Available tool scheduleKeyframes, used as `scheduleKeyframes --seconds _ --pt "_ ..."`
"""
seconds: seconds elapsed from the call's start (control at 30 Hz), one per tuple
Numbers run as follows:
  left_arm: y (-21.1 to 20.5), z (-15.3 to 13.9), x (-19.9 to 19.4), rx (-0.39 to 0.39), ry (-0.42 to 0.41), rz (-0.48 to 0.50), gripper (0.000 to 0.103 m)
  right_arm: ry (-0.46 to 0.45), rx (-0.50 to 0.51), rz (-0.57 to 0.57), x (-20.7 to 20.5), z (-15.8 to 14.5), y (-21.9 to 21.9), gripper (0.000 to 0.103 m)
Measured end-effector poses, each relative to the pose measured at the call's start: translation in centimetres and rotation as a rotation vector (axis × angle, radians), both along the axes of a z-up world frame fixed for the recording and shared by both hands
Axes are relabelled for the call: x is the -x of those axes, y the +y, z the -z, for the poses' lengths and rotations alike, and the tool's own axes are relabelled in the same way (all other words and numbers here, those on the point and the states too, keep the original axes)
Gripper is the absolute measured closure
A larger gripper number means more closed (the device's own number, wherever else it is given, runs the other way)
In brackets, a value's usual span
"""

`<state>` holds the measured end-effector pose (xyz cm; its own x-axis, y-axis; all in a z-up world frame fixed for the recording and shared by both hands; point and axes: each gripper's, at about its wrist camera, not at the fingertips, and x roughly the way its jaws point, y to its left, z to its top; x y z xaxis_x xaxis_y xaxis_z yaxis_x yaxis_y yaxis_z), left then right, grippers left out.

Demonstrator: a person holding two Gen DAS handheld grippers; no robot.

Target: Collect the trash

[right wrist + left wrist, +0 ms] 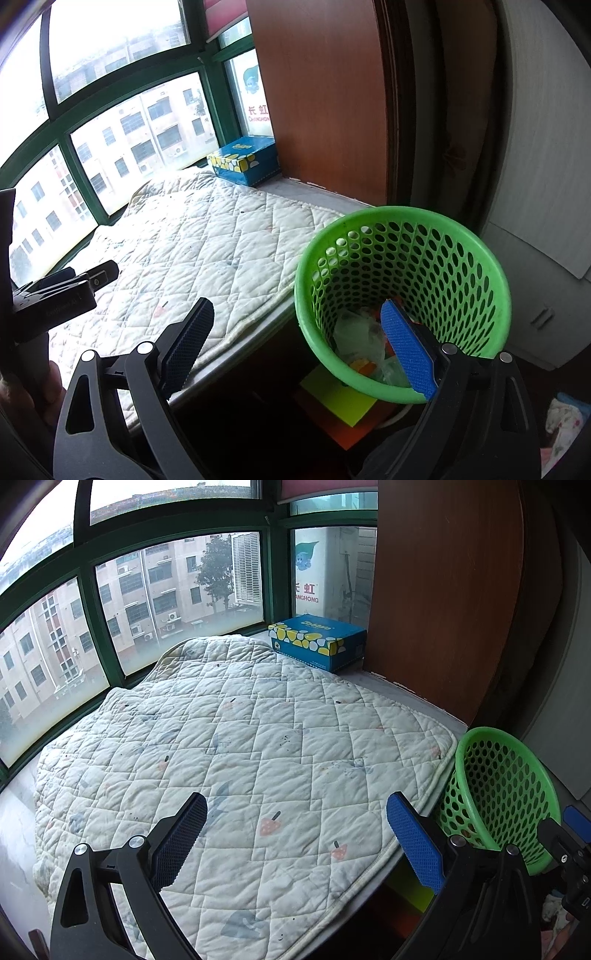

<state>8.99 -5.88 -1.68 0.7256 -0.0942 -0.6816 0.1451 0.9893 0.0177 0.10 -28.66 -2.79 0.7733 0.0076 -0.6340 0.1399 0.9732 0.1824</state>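
A green perforated trash basket (406,266) stands at the right end of the window ledge; it also shows in the left wrist view (502,794). Crumpled wrappers and orange scraps (365,347) lie in its bottom. My right gripper (299,343) is open and empty, its right finger over the basket's near rim. My left gripper (295,842) is open and empty above the white quilted mat (236,746), which also shows in the right wrist view (207,236). No trash shows on the mat.
A blue and yellow tissue box (317,642) sits at the mat's far corner by the green window frame (88,602). A brown wooden panel (443,590) rises behind the basket. A yellow-green sheet (336,398) lies below the ledge.
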Motion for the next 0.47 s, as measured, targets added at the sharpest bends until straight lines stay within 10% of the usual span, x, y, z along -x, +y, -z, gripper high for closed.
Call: scheduleKeyframes --seconds 0.47 --pt "0.6 -0.36 0.24 -0.002 0.002 -0.013 0.008 -0.017 -0.008 -0.038 -0.34 -0.22 0.7 0.012"
